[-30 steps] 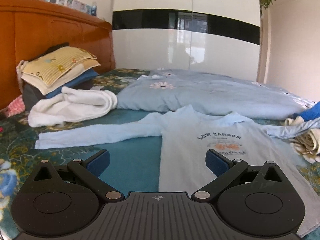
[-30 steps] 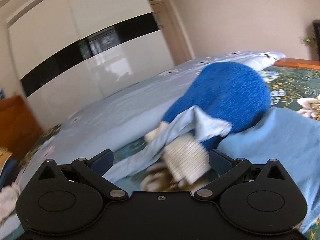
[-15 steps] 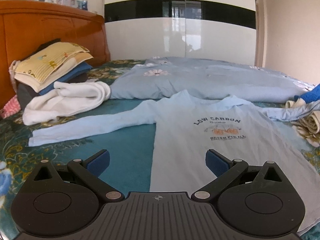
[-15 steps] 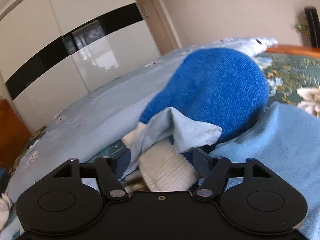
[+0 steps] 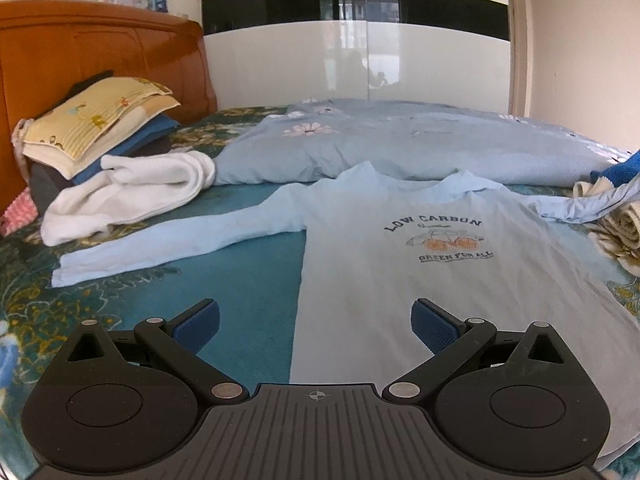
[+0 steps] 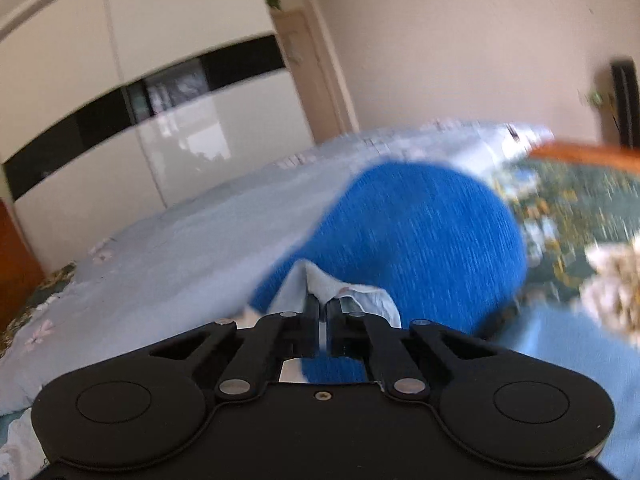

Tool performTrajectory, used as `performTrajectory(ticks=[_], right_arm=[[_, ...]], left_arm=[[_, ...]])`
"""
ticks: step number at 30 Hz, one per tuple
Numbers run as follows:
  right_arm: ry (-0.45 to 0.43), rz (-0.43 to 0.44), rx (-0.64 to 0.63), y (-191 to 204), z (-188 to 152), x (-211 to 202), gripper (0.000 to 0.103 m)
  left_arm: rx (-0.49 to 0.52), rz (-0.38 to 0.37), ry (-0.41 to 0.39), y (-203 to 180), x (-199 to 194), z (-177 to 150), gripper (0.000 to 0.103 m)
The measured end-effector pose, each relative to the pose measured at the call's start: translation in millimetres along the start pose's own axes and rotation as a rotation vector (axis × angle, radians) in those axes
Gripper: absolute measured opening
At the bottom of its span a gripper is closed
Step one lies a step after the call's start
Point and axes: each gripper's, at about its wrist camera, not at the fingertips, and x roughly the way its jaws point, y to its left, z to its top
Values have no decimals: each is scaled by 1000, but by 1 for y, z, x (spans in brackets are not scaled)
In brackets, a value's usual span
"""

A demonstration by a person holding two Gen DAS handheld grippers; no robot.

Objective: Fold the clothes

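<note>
Right gripper [image 6: 323, 307] fingers just closed, clamped on blurred pale-blue sleeve [image 6: 352, 296], left gripper [image 5: 316, 316] fingers apart

Open room is left over the teal bedsheet [image 5: 248, 276] ahead of the left gripper [image 5: 316, 320], between the spread shirt [image 5: 400, 280] and its outstretched sleeve [image 5: 180, 240]. Passage to the left is blocked by a white towel [image 5: 128, 192] and stacked pillows [image 5: 96, 124]; beyond, by the rumpled quilt [image 5: 400, 144]. The right is crowded by a blue knitted garment [image 6: 420, 220].
</note>
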Motion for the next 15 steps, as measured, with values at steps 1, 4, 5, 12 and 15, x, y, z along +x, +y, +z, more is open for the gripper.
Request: performTrajectory(ticks=[1, 4, 5, 12, 15], right_arm=[[-13, 10, -16, 3, 8, 1, 4], [-70, 69, -50, 11, 32, 0, 4], [-105, 93, -71, 15, 39, -3, 4], [-144, 147, -318, 16, 30, -19, 4], [-41, 111, -364, -4, 4, -16, 4]], left_arm=[[2, -1, 0, -1, 0, 1, 103], [13, -1, -10, -4, -2, 2, 103], [18, -1, -13, -4, -3, 2, 103], [16, 1, -4, -6, -1, -1, 103], [17, 0, -4, -6, -1, 0, 103]])
